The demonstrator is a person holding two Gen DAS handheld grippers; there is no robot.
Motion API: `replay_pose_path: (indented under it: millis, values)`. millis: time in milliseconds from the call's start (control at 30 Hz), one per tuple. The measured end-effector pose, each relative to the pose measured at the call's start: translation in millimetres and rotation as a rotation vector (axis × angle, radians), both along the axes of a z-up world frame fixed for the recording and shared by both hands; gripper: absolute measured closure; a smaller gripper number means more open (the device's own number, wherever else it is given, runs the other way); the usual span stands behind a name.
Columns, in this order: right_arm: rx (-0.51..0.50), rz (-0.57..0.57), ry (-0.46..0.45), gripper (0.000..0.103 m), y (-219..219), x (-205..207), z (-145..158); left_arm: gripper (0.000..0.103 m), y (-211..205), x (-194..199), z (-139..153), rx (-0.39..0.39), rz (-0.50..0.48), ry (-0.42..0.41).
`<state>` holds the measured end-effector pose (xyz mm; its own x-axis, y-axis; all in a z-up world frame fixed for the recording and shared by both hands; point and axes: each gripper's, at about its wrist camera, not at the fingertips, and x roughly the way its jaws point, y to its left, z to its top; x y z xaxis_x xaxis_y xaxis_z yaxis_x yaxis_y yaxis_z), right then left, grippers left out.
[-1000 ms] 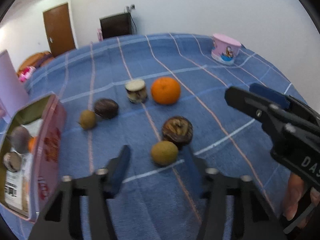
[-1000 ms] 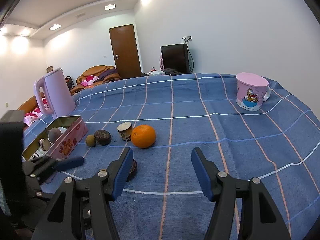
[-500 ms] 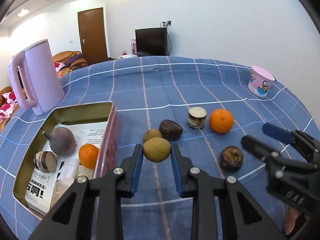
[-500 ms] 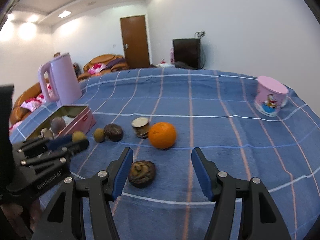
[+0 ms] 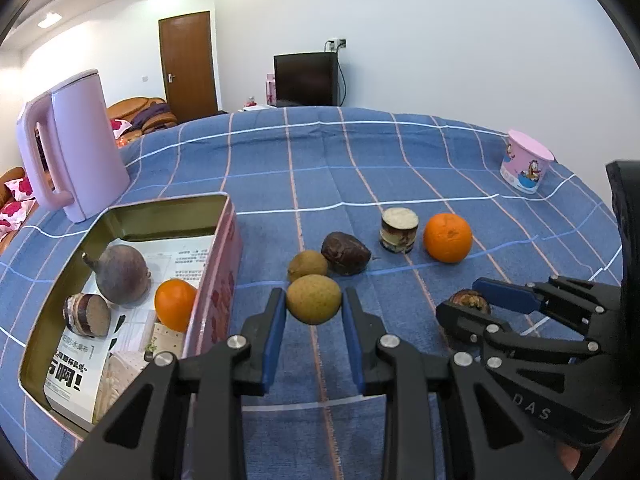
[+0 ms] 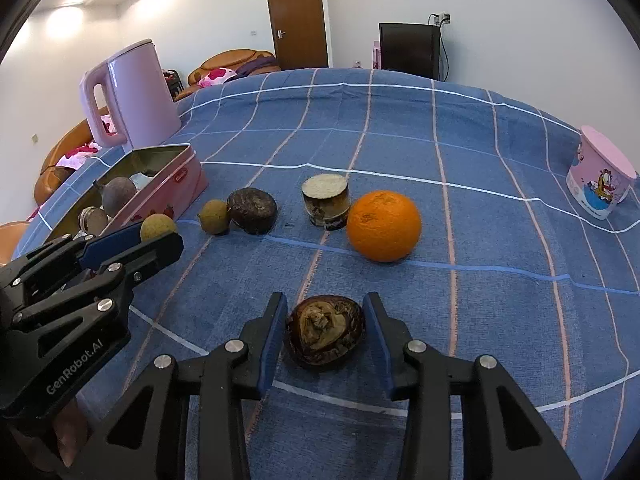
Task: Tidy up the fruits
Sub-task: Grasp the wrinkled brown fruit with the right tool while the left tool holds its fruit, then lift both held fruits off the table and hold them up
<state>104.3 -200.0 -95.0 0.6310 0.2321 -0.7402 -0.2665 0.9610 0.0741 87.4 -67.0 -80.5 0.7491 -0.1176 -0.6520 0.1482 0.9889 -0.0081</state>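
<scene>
Round yellow-green fruit (image 5: 314,299) pinched in left gripper (image 5: 314,312), pink metal tin (image 5: 224,264) just left; right gripper (image 6: 325,334) spread around dark wrinkled fruit (image 6: 324,332).

Right gripper (image 6: 325,336) now straddles dark fruit (image 6: 325,332), seemingly closing.
</scene>
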Motion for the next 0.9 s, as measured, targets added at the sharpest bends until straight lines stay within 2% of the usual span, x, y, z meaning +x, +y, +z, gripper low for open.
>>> replay_pose_path:
  millis: [900]
  values:
    - [0.057, 0.007, -0.214, 0.062, -11.1, -31.1, 29.9, 0.073, -1.6, -11.6, 7.8, 0.021, 0.002, -0.078]
